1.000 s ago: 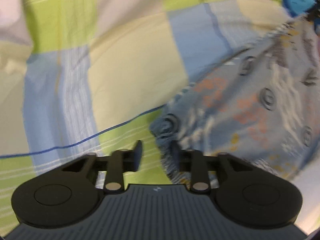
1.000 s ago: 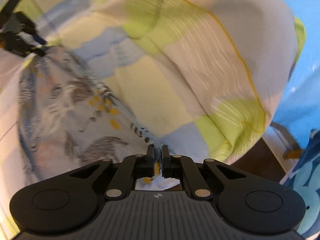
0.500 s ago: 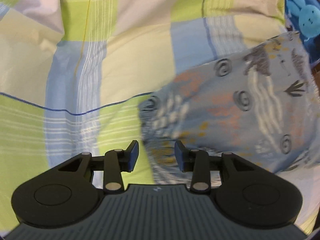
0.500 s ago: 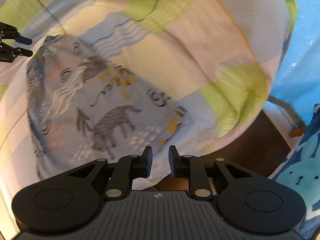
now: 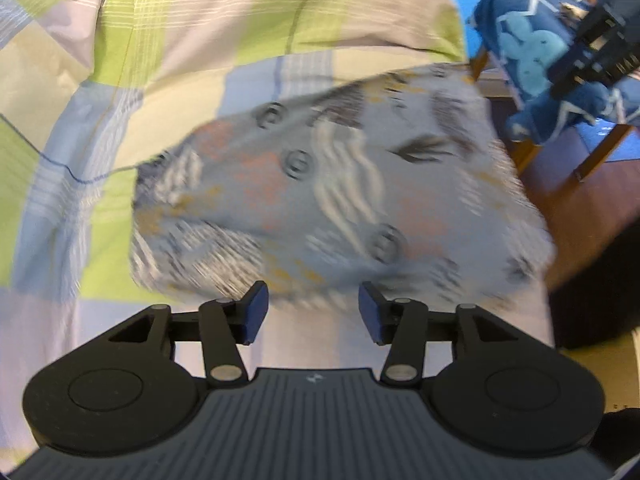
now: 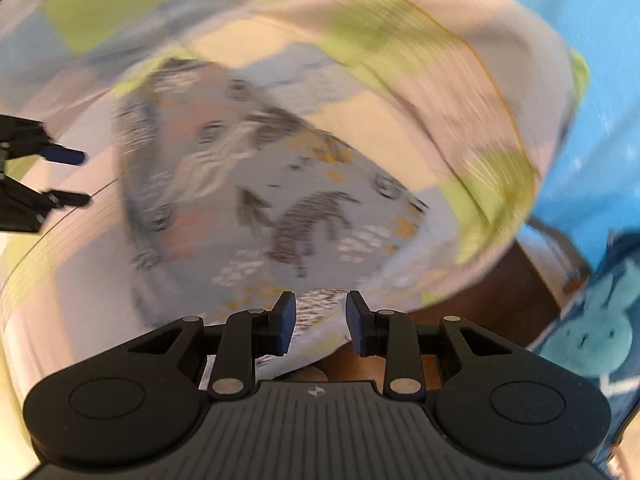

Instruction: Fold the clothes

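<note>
A folded grey-blue garment (image 5: 340,196) printed with animals, swirls and orange marks lies flat on a checked bedsheet (image 5: 180,60); the same garment (image 6: 256,208) fills the middle of the right wrist view. My left gripper (image 5: 313,312) is open just short of the garment's near edge, holding nothing. My right gripper (image 6: 321,322) is open above the garment's near edge, also empty. The left gripper (image 6: 68,178) shows at the left edge of the right wrist view, beside the garment. The right gripper (image 5: 600,44) appears at the top right of the left wrist view.
The checked sheet (image 6: 440,60) in green, blue, cream and lilac covers the bed. A wooden chair (image 5: 560,136) draped with blue bunny-print cloth (image 5: 532,48) stands past the bed's corner, on a dark brown floor (image 5: 580,216). A blue wall (image 6: 592,40) lies behind.
My right gripper let go of the garment's corner and opened. Both grippers drew back from the garment, which now lies flat and folded on the sheet. The left stayed open.
</note>
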`<state>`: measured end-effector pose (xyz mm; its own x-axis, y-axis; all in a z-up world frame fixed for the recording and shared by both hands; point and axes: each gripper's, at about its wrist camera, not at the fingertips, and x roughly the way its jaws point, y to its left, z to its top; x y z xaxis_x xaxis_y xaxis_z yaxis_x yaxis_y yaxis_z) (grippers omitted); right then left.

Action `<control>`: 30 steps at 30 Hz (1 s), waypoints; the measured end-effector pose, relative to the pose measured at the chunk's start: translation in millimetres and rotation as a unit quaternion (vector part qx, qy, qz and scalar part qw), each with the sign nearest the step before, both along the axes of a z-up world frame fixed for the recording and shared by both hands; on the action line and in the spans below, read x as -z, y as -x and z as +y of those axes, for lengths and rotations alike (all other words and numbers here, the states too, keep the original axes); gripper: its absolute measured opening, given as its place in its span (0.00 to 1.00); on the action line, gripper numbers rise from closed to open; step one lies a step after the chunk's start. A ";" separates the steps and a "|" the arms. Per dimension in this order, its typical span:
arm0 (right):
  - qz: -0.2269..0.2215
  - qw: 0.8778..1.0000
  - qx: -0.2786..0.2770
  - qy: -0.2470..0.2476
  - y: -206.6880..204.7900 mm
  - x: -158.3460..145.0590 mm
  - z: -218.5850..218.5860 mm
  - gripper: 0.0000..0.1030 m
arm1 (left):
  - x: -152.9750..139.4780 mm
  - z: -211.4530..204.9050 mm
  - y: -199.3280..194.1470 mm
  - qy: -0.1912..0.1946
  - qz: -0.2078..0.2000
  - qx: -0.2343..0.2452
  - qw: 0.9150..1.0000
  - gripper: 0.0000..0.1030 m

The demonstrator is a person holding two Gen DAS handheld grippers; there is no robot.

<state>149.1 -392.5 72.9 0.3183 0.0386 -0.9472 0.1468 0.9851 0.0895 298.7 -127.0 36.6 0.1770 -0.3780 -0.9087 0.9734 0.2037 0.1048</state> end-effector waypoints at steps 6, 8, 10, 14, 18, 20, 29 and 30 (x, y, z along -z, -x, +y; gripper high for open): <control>0.015 0.985 -0.169 0.008 12.2 13.4 64.1 0.31 | 4.8 27.6 52.1 0.022 0.008 -0.051 0.998 0.47; 0.013 0.976 -0.216 0.012 18.5 26.2 77.4 0.31 | 10.3 27.1 69.9 0.022 -0.002 -0.057 0.998 0.47; 0.003 0.966 -0.256 0.018 24.8 42.2 83.7 0.34 | 17.5 23.1 84.3 0.028 -0.011 -0.064 0.997 0.48; -0.022 0.944 -0.327 0.027 38.6 76.0 89.9 0.42 | 41.2 13.4 108.4 0.053 -0.038 -0.094 0.993 0.49; -0.063 0.910 -0.403 0.077 53.0 104.8 96.5 0.41 | 65.6 6.1 119.2 0.090 -0.070 -0.128 0.985 0.49; -0.079 0.896 -0.426 0.096 58.9 116.8 100.6 0.39 | 74.9 5.6 123.4 0.109 -0.091 -0.138 0.980 0.49; -0.150 0.884 -0.431 0.101 80.0 123.9 101.7 0.00 | 88.5 37.7 140.6 0.185 -0.165 -0.185 0.951 0.50; -0.153 0.889 -0.421 0.089 79.4 120.3 98.3 0.00 | 89.0 40.6 144.0 0.188 -0.174 -0.182 0.949 0.51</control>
<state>69.8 -294.2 -47.4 0.4921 0.2432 -0.8359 -0.6545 0.7364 -0.1711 154.7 -86.5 -52.4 0.6236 -0.5202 -0.5836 0.7505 0.6072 0.2608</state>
